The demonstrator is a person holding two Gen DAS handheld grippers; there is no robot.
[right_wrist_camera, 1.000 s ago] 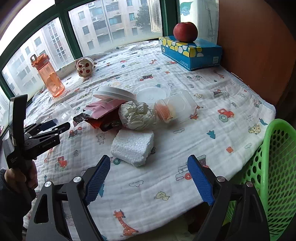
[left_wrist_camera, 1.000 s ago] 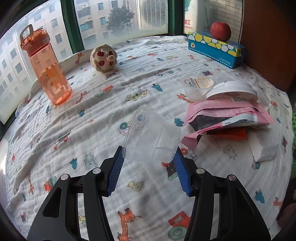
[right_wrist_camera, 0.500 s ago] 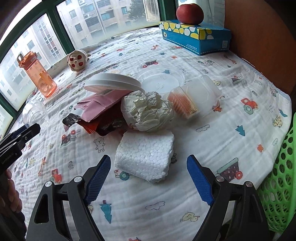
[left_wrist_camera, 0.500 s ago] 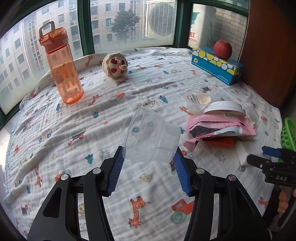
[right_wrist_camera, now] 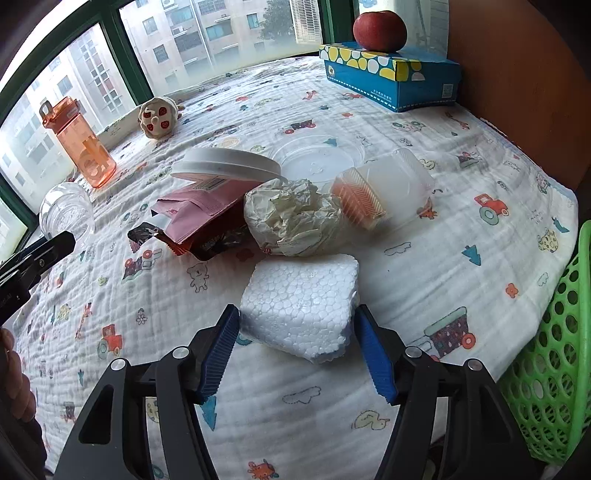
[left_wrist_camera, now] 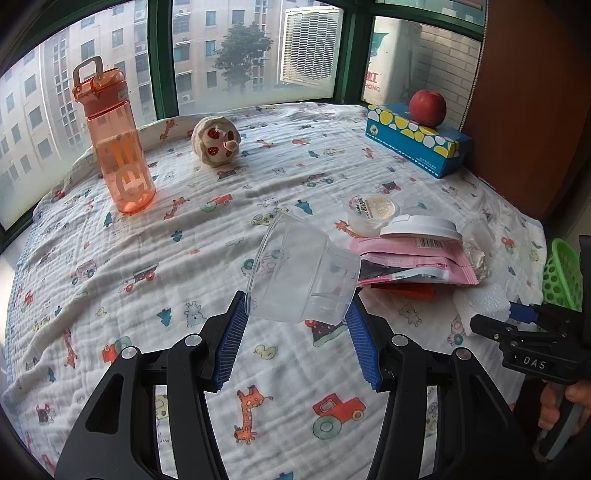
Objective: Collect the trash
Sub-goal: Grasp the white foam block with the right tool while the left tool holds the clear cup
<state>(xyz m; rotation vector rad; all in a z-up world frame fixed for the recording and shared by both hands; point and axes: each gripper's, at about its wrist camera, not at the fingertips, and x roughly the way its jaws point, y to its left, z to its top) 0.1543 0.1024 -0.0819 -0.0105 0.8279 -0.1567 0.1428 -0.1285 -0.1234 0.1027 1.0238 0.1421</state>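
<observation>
Left tongs (left_wrist_camera: 297, 319) hold clear cup (left_wrist_camera: 303, 275) above bench; right tongs (right_wrist_camera: 297, 334) just closing, pads against foam block (right_wrist_camera: 301, 299).

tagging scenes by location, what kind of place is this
Probably a bay-window ledge in a flat: green-framed windows facing apartment blocks, a cartoon-print blanket over the ledge, and a tissue box with an apple on top.

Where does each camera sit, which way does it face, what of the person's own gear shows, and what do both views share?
Left wrist: on the left gripper, looking down and forward across the bed at the clear cup it holds; the right gripper shows at the right edge.
Right wrist: on the right gripper, whose jaws have just been closing around the foam block.
Shared: orange bottle, apple, green basket.
</observation>
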